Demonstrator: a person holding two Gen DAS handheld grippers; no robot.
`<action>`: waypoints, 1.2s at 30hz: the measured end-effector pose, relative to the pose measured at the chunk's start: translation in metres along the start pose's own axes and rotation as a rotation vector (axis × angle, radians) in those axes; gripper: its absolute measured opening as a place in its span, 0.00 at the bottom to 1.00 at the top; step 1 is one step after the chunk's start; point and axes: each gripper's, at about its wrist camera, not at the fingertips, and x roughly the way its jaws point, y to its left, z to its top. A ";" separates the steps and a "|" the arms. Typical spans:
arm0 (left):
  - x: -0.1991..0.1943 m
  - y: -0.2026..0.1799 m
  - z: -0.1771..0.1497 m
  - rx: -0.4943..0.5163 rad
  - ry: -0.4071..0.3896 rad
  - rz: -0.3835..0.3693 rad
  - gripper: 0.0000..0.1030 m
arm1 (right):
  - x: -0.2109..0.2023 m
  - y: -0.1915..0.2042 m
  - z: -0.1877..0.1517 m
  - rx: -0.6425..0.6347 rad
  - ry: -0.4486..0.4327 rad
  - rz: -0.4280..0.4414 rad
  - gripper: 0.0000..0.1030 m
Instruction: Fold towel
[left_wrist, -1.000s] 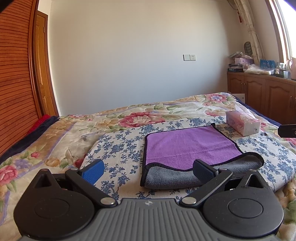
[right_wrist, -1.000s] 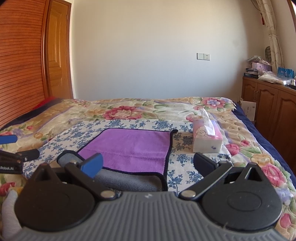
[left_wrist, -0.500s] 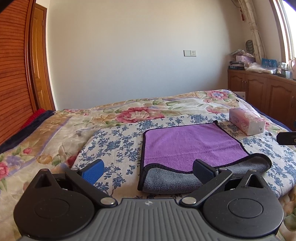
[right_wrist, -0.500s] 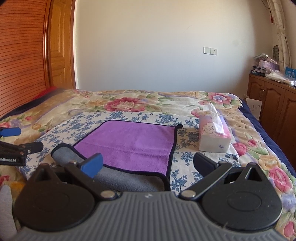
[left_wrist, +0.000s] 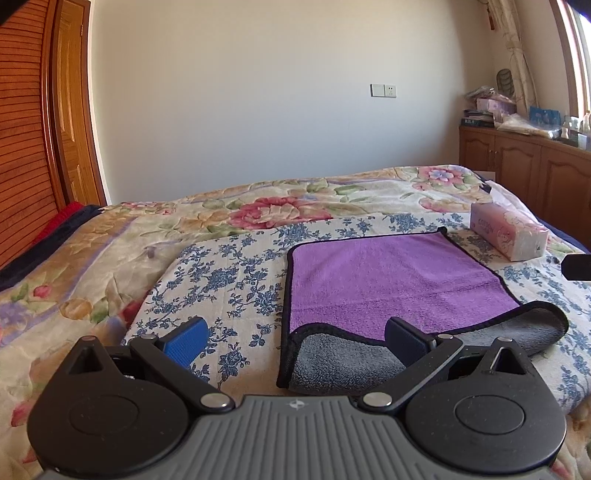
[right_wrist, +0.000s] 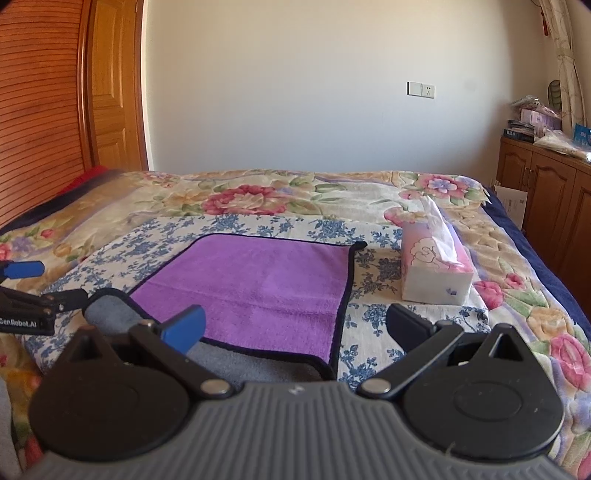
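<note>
A purple towel (left_wrist: 391, 277) with a black hem lies flat on the bed; its near edge is turned up and shows the grey underside (left_wrist: 343, 360). It also shows in the right wrist view (right_wrist: 258, 284), with its grey edge (right_wrist: 251, 365) near me. My left gripper (left_wrist: 295, 338) is open and empty, just short of the towel's near left corner. My right gripper (right_wrist: 295, 323) is open and empty, just short of the near right corner. The left gripper's fingers (right_wrist: 22, 269) show at the left edge of the right wrist view.
A pink tissue box (left_wrist: 509, 230) stands right of the towel, also seen in the right wrist view (right_wrist: 436, 266). The bed has a floral quilt (left_wrist: 258, 210) and a blue-flowered cloth (left_wrist: 221, 280) under the towel. Wooden cabinets (left_wrist: 532, 166) stand at right, a wooden door (right_wrist: 114, 88) at left.
Both grippers have drawn back and risen slightly, so the towel sits a little lower and farther in each view. The towel has not moved. Both grippers stay open.
</note>
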 end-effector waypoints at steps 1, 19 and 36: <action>0.002 0.000 0.000 0.000 0.003 -0.002 1.00 | 0.002 -0.001 0.000 0.001 0.003 -0.001 1.00; 0.038 0.015 0.005 -0.065 0.055 -0.047 0.89 | 0.036 -0.013 -0.004 0.027 0.093 -0.006 1.00; 0.059 0.024 0.005 -0.138 0.157 -0.147 0.52 | 0.056 -0.020 -0.015 0.094 0.250 0.058 0.85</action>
